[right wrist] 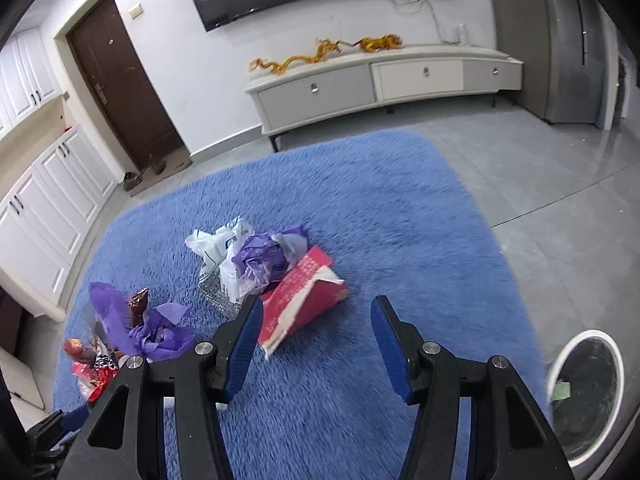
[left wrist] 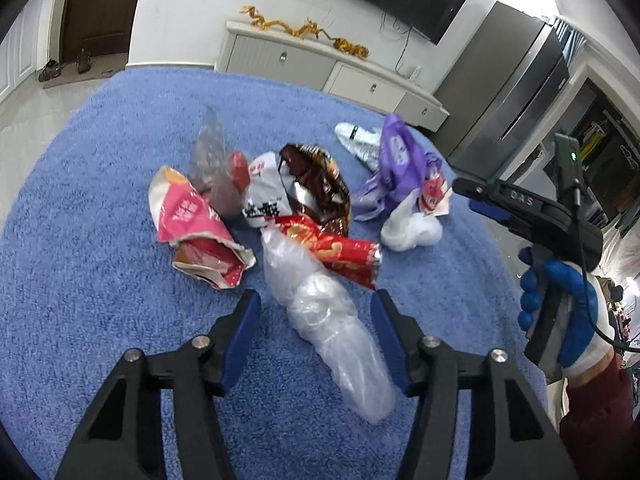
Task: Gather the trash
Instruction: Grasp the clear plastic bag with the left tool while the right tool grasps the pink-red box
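Note:
Trash lies in a heap on a blue shaggy rug (left wrist: 80, 280). My left gripper (left wrist: 316, 308) is open just above the rug, and a crumpled clear plastic bag (left wrist: 328, 320) lies between its blue fingers without the pads pressing it. Beyond it are a red snack wrapper (left wrist: 336, 252), a pink wrapper (left wrist: 192, 216), a brown foil bag (left wrist: 316, 184) and a purple bag (left wrist: 400, 164). My right gripper (right wrist: 316, 314) is open and holds nothing. A red carton (right wrist: 300, 300) lies just past its left finger, beside purple and white bags (right wrist: 256, 256).
A trash bin with a white rim (right wrist: 588, 333) and a dark liner stands on the grey floor off the rug's right edge. A gloved hand (left wrist: 560, 300) holds the right gripper at the left view's right side. A low white TV cabinet (right wrist: 380, 80) lines the far wall.

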The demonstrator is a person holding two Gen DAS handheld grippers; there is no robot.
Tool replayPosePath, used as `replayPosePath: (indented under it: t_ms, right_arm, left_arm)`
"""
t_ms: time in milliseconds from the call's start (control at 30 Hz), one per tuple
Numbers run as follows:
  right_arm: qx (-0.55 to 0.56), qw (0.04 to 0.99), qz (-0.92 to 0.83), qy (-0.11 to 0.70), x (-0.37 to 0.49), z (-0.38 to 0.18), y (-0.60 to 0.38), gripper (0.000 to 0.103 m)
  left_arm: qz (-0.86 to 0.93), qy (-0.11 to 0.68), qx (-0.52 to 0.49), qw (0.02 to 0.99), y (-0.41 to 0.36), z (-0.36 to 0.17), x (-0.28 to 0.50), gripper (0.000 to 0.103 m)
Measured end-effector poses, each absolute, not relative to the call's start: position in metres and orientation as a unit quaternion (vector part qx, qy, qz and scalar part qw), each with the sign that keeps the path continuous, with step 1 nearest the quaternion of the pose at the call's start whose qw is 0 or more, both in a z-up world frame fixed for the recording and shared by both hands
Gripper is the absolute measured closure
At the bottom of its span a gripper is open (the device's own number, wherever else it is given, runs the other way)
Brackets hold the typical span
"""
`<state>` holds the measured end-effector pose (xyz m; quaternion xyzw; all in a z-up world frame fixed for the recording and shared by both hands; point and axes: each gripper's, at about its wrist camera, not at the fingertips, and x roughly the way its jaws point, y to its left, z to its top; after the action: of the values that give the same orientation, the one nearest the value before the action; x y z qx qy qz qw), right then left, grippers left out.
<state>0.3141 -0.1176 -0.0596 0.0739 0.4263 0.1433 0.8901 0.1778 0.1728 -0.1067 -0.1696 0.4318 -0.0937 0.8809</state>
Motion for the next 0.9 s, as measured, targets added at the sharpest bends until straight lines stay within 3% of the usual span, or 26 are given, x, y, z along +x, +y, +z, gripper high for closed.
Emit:
replayPosePath:
  t_ms: [267,333,433,533,900]
  right_arm:
    - [0.077,0.875,0.169,0.446,0.334,-0.082,-0.103,0.053]
    - [0.082,0.875,0.176,0.443,0.332,-0.083,-0.104,0.067]
    - [0.087,0.874,0.19,0.44,0.324,-0.083,-0.107,0.086]
    - [0.096,0.873,0.196,0.435,0.312,-0.081,-0.115,0.092]
    - [0.127,0.873,0.205,0.425,0.255,-0.068,-0.142,0.093]
  left_arm:
    - [-0.081,0.439,-0.162,0.88,0.162,-0.116,0.186,0.06]
    - [-0.082,0.439,-0.157,0.881,0.156,-0.116,0.189,0.069]
    - [-0.083,0.44,-0.154,0.881,0.145,-0.115,0.194,0.073]
    - [-0.085,0.438,-0.159,0.881,0.141,-0.115,0.196,0.076]
    - [-0.088,0.408,-0.165,0.894,0.133,-0.094,0.16,0.078]
